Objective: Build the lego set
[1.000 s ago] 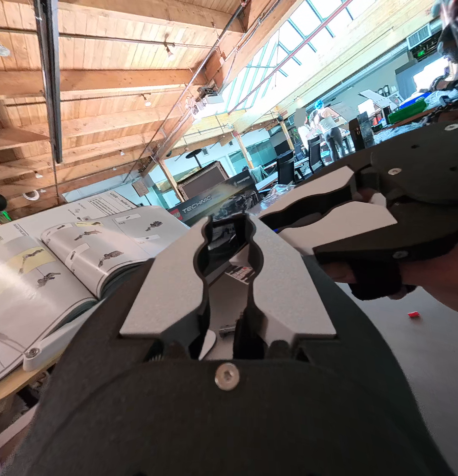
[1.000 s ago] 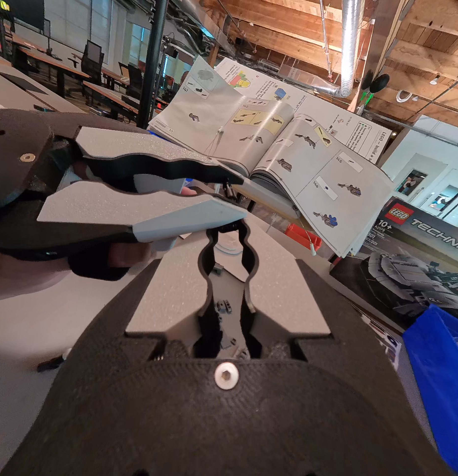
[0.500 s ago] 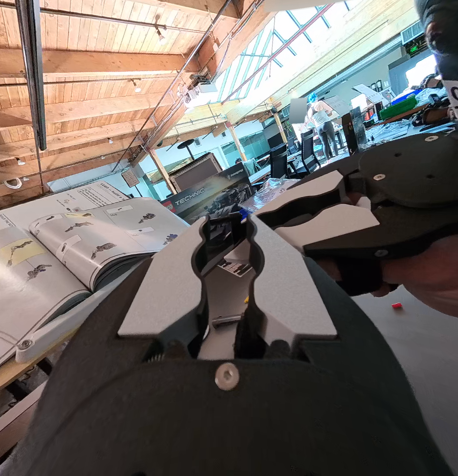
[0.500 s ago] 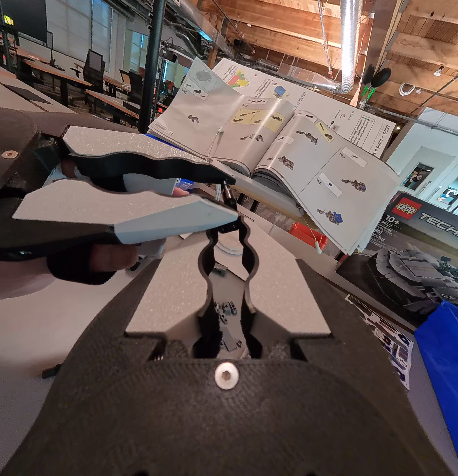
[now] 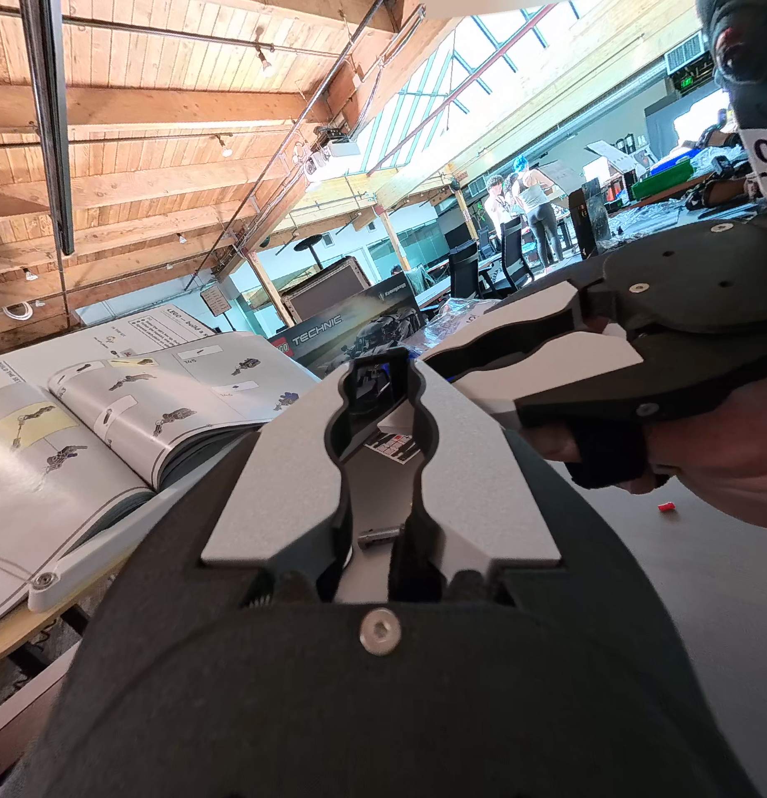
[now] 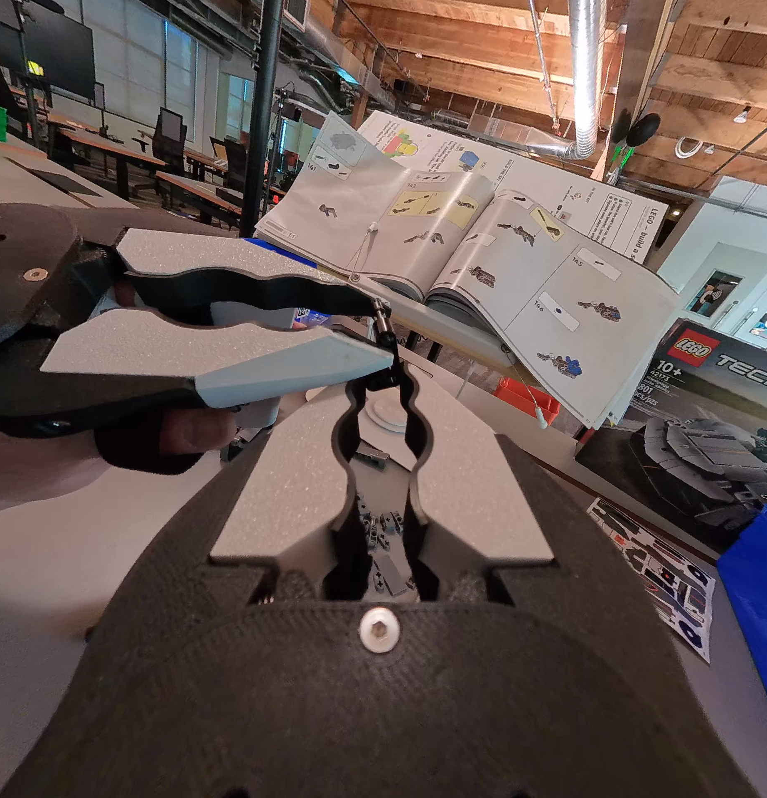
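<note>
Open booklet (image 6: 459,242) on stand behind table (image 6: 49,561); box (image 6: 718,414) right of it (sticker sheet (image 6: 658,578) in front).

The small dark pieces (image 6: 381,524) between the right gripper's fingers (image 6: 295,479) are too tiny to identify.

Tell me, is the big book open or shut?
Open. The book lies spread on its stand, two grey pages of small drawings showing, curving down into the middle fold.

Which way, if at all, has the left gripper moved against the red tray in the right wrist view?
Yes. The left gripper has shifted slightly left, away from the red tray beneath the open booklet.
</note>
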Demonstrator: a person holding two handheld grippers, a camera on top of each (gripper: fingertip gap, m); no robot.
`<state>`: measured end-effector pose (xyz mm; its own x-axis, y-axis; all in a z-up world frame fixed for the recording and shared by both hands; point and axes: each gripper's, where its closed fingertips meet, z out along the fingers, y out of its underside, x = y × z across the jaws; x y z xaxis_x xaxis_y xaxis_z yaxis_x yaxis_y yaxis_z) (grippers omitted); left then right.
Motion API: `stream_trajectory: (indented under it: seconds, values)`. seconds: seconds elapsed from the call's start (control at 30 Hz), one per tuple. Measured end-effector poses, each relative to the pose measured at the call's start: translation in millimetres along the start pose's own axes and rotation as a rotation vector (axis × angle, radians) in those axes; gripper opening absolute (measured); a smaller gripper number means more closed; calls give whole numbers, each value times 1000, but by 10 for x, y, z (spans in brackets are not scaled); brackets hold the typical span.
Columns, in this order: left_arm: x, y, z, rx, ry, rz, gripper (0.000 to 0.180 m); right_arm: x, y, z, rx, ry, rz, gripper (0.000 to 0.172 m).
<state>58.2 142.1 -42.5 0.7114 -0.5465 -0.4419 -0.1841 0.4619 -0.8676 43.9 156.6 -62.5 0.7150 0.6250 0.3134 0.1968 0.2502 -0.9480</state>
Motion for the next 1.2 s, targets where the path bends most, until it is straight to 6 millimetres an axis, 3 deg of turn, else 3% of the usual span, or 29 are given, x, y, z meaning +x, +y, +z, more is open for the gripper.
stream_trajectory:
  seconds: [0.87, 1.2]
  values:
    - [19, -55, -6, 3, -16, 128, 13, 4, -46, -14, -20, 13, -75, 12]
    - [-67, 11, -25, -34, -15, 106, 23, 65, -12, 60, -27, 21, -137, 12]
